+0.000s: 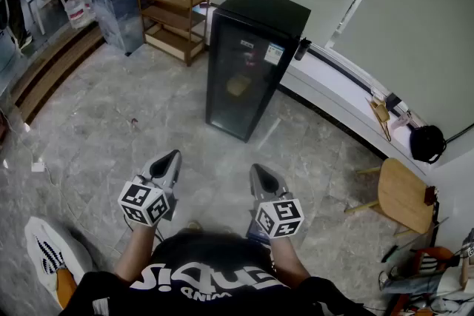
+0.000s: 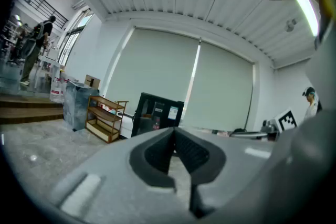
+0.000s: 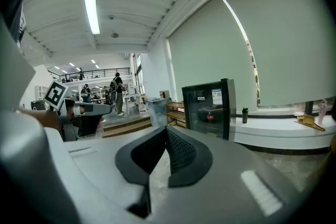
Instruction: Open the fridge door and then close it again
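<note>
Fridge (image 1: 248, 63) is seen upright, long axis vertical, glass door shut, set against the window ledge (image 1: 337, 74). It lies ahead of both grippers, well apart, across the floor (image 1: 141, 122). Left gripper (image 1: 173, 156) and right gripper (image 1: 256, 169) are pointed at it, jaws pressed together, nothing held. Right gripper is judged slightly nearer. Handle side cannot be told.
</note>
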`<state>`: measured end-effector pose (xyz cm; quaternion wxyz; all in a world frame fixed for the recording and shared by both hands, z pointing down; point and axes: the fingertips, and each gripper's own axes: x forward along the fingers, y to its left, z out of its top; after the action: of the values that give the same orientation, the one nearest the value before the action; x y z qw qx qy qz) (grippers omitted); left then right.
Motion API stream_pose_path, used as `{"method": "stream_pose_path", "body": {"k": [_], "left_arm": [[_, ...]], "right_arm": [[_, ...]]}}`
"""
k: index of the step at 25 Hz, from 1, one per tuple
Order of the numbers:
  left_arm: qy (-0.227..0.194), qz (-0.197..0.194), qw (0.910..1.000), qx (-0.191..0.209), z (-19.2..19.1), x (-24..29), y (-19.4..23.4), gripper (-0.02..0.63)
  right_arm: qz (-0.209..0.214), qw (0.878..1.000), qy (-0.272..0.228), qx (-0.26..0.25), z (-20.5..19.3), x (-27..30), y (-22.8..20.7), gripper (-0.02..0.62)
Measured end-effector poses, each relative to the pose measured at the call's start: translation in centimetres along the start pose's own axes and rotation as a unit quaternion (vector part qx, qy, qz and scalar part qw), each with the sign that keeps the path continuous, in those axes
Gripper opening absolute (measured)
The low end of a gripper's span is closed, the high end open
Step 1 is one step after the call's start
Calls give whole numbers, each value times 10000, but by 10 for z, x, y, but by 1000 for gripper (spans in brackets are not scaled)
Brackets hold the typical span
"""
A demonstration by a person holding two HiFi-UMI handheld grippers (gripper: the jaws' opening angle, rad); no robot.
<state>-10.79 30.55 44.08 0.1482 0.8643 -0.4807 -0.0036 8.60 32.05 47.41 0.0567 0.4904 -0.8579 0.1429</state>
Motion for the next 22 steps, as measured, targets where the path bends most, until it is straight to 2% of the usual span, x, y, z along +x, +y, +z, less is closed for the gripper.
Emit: {"method": "stream_pose_path", "body": {"k": [8,15,22], "left_arm": [[-26,19,9999,99,5,-6,21,2],[-55,-203,9995,223,7,-6,35,2],[-38,-309,9994,169,9,6,52,2]], "right_arm": [[-223,9994,-176,208,1,9,6,-3],[-419,9984,-279,251,-6,16,14,-3],[-554,9977,-234,303,-9,32,15,-3]]}}
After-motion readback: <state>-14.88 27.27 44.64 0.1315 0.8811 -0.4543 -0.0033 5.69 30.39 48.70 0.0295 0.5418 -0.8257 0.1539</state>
